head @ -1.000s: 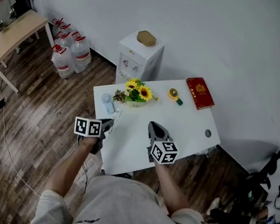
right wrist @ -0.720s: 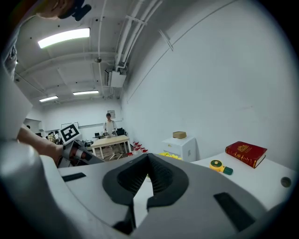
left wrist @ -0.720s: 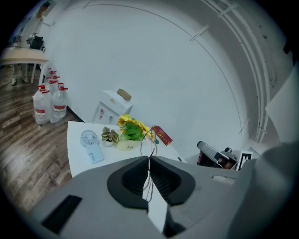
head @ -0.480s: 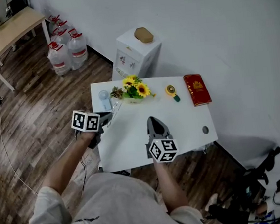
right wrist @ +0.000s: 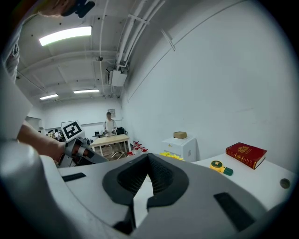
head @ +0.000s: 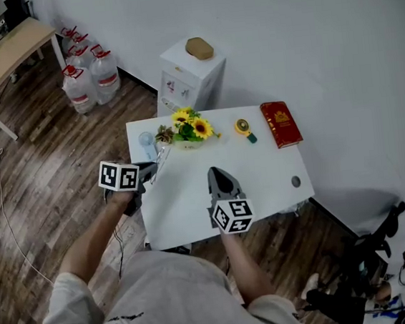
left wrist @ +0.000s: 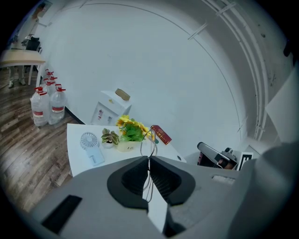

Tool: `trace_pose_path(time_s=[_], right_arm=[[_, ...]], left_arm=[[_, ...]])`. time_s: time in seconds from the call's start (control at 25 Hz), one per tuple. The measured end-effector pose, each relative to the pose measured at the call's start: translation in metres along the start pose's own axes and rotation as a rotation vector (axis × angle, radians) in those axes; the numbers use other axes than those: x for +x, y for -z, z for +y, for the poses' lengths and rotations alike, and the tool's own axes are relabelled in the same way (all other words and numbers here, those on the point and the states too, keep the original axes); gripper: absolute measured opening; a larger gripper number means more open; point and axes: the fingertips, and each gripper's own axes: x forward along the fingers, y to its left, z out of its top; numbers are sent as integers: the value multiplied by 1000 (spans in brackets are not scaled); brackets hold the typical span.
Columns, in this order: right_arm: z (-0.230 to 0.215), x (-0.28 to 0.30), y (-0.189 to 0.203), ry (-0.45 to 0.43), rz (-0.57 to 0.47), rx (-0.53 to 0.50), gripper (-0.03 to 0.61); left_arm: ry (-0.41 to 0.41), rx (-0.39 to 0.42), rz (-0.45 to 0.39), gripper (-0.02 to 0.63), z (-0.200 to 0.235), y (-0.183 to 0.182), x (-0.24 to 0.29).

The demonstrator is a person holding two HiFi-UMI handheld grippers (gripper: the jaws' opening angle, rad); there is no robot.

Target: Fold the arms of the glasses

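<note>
White bench (head: 260, 166) and both claws sit much as a second ago: the left claw (left wrist: 148, 159) stays pinched on the thin glasses (left wrist: 148, 142) over the bench's left edge, while the right claw (right wrist: 148, 156) stays shut on nothing nearby, so the arms, faint as the frame is, probably remain unfolded

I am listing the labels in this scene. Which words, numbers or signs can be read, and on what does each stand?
Nothing reads clearly.
red book: gold cover print, too small.
flower pot: dark print, blurred.
shirt: chest print, cut off by the picture's edge.
water bottles: labels too small.
</note>
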Motion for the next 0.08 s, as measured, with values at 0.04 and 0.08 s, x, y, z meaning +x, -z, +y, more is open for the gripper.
trace_pose_path(time_s=[0.04,0.08], right_arm=[[1,-1,0,-1,1,1,2],[2,-2,0,-1,1,1,2]], left_arm=[[1,-2,3,15,-1,1,0],[2,-3,6,15,-1,3,0]])
